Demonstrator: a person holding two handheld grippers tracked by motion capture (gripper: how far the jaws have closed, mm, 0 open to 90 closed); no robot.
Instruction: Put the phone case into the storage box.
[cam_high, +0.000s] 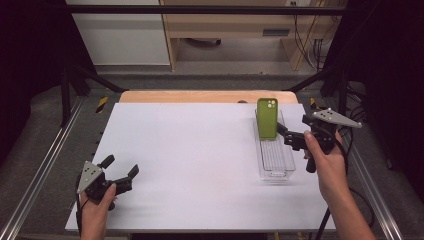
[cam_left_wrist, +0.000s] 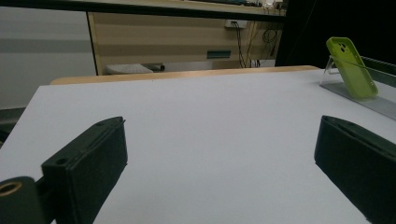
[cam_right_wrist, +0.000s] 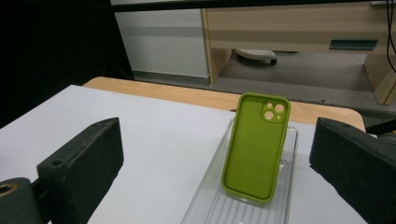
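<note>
A green phone case (cam_high: 267, 117) stands tilted at the far end of a clear ribbed plastic tray (cam_high: 276, 162) on the right side of the white table top (cam_high: 200, 160). My right gripper (cam_high: 286, 135) is just right of the tray, open and pointing at it; in the right gripper view the case (cam_right_wrist: 254, 149) stands in the tray (cam_right_wrist: 205, 207) between and beyond the wide-apart jaws of the gripper (cam_right_wrist: 215, 161). My left gripper (cam_high: 121, 166) rests open near the front left corner, holding nothing. From the left gripper view (cam_left_wrist: 219, 158) the case (cam_left_wrist: 352, 67) leans far off at the right.
A wooden table edge (cam_high: 200, 96) shows beyond the white top. Metal rails (cam_high: 45, 165) and black frame struts (cam_high: 95, 77) flank both sides. A wooden cabinet (cam_high: 240, 25) stands on the floor behind.
</note>
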